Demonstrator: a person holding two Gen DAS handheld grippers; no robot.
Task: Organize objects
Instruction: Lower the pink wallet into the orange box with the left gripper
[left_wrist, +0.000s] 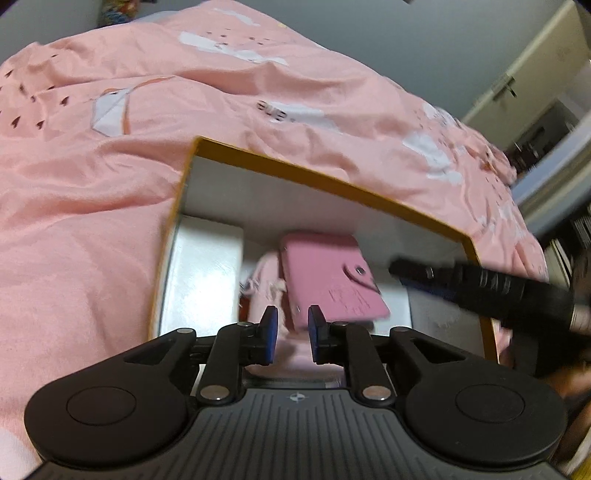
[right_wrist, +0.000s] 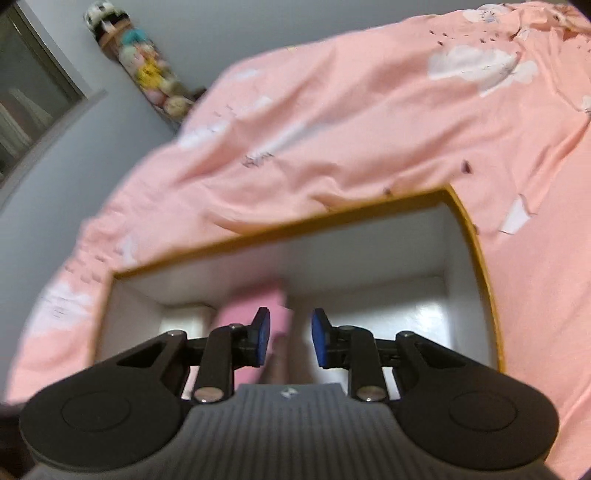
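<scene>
Wallet (left_wrist: 328, 275) is already laid inside the box (left_wrist: 314, 177); left hand-held gripper (left_wrist: 291, 326) and right hand-held gripper (right_wrist: 290, 338) are both held spread, empty.

Bed covered by a rumpled pink bedspread (left_wrist: 229, 122) with white cloud-like patches and small dark marks. One open box (left_wrist: 295, 173), orange rim, white inside, sits directly on the bedspread (right_wrist: 332, 140); fabric bunches against its far wall (right_wrist: 280, 229).
</scene>
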